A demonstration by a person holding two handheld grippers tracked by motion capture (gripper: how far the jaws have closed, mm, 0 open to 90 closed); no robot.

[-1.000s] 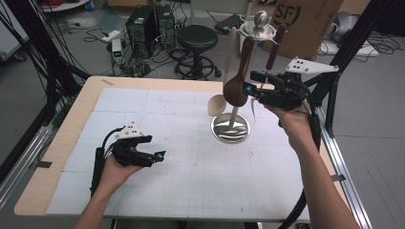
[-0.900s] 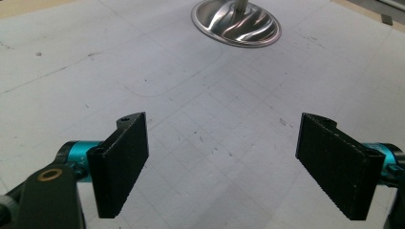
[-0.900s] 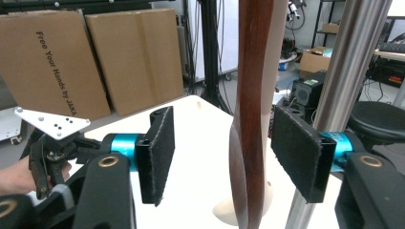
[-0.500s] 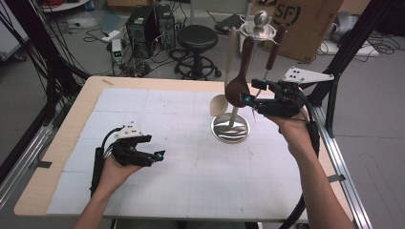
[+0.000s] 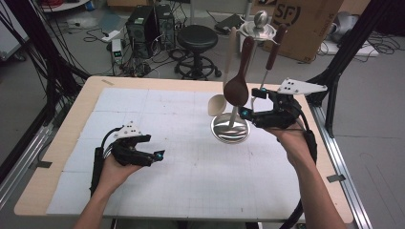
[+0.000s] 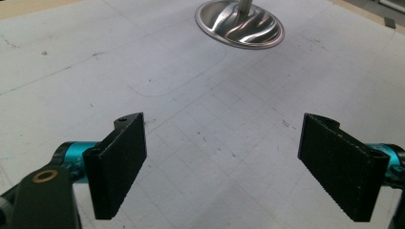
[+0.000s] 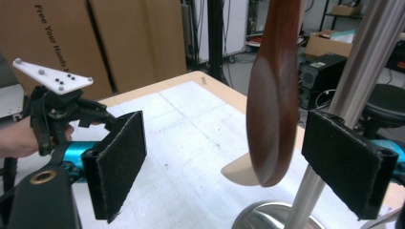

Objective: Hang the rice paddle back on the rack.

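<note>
A steel utensil stand rises from a round base (image 5: 230, 129) (image 6: 239, 24) (image 7: 272, 217) on the white mat. From it hang a dark brown wooden spoon (image 5: 237, 88) (image 7: 274, 95), a pale wooden spoon (image 5: 218, 102) (image 7: 239, 172) and a dark-handled utensil (image 5: 276, 45). My right gripper (image 5: 248, 113) (image 7: 234, 157) sits at the stand's right; its jaws have just been opening and now stand open, with the brown spoon's bowl hanging free between them, next to the stand's pole (image 7: 353, 86). My left gripper (image 5: 154, 155) (image 6: 224, 162) rests open and empty over the mat's left part.
The white gridded mat (image 5: 181, 143) covers the wooden table (image 5: 71, 129). Behind the table stand a black stool (image 5: 197, 38), computer cases (image 5: 148, 24) and a cardboard box (image 5: 305, 24). In the right gripper view the left hand and its gripper (image 7: 62, 109) lie beyond the jaws.
My right gripper has sunk a little beside the stand and its jaws have spread away from the brown spoon, which now hangs free. The left hand has stayed put.
</note>
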